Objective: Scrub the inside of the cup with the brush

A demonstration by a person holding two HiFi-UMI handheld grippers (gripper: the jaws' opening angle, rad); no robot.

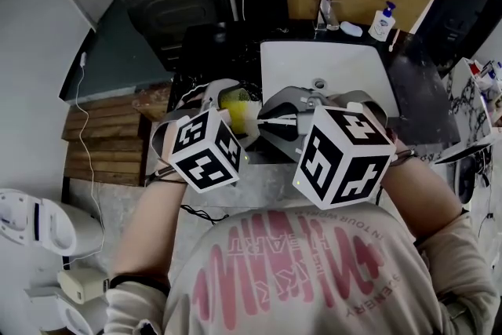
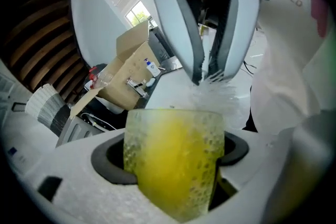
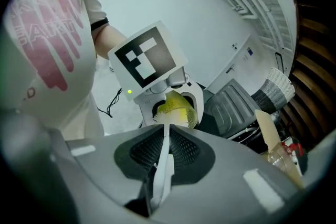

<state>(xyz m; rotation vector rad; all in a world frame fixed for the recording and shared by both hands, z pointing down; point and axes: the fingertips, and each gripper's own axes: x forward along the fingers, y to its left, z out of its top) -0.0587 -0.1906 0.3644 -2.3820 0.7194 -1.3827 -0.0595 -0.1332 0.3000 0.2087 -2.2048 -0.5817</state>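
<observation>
Left gripper view: left gripper point(image 2: 176, 168) clamps cup point(image 2: 173, 139), right gripper point(image 2: 207, 75) pinches brush point(image 2: 220, 94) at cup's rim; scrubbing probably needs bristles pushed deeper.

The left arm point(image 1: 145, 231) and the right arm point(image 1: 423, 192) are bent in front of the chest, and the two grippers point at each other. The left gripper point(image 1: 233, 107) squeezes the yellow cup point(image 2: 173, 160) by its sides. The right gripper point(image 1: 271, 121) has its jaws tight on the thin white handle of the brush point(image 3: 164, 160).
</observation>
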